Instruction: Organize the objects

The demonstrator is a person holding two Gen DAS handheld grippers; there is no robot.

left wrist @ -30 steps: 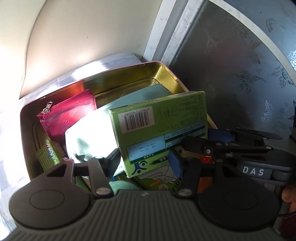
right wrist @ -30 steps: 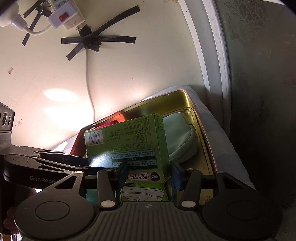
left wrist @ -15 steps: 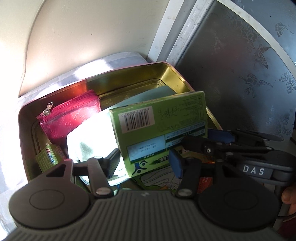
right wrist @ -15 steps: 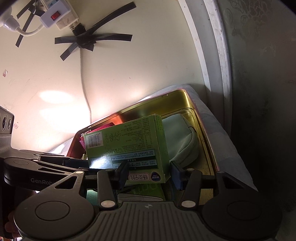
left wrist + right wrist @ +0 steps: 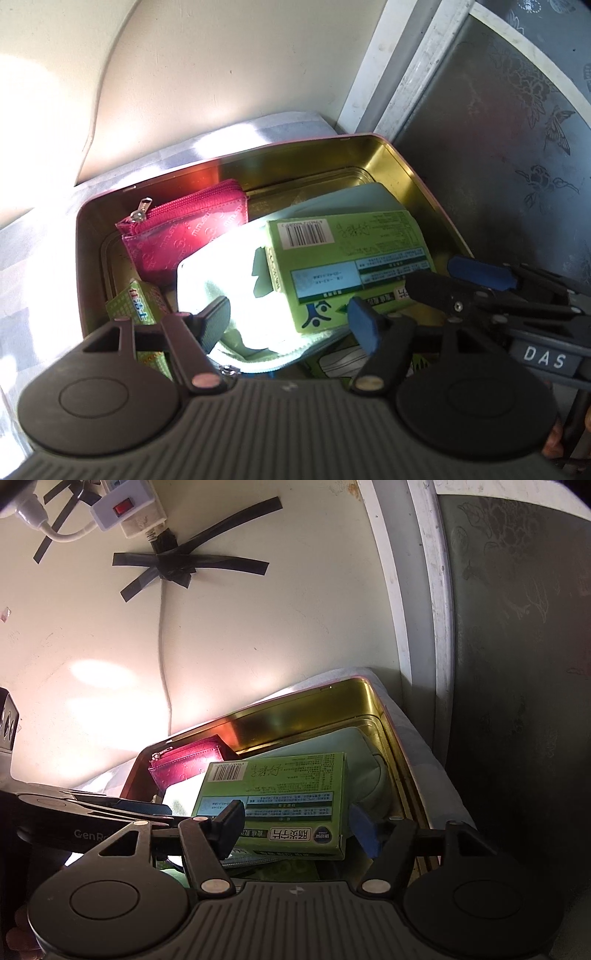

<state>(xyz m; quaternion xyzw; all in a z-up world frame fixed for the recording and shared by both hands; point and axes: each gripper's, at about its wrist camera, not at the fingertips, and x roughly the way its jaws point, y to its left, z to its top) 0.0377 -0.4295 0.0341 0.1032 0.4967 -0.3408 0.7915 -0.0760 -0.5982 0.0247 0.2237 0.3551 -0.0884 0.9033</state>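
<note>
A gold tin (image 5: 413,173) (image 5: 295,709) holds a pink zip pouch (image 5: 184,236) (image 5: 184,760), a pale green pouch (image 5: 221,280) (image 5: 354,749) and a small green box (image 5: 138,306). A larger green box (image 5: 351,258) (image 5: 280,786) lies tilted on the pale pouch. My left gripper (image 5: 288,328) straddles that box's near corner. Its jaws are opening and the pads stand off the box. From the right, my right gripper (image 5: 297,830) straddles the box's near end. Its jaws are opening too, with a thin gap at the blue pad (image 5: 364,834).
The tin sits on a white cloth (image 5: 221,144) against a cream wall. A power strip (image 5: 122,509) and a taped cable (image 5: 166,568) hang on that wall. A grey patterned panel (image 5: 517,147) stands close on the right. Another green printed pack (image 5: 340,365) lies under the pouch.
Both grippers' jaws have widened around the green box. The box has tipped down from standing high to lying flatter on the pale pouch.
</note>
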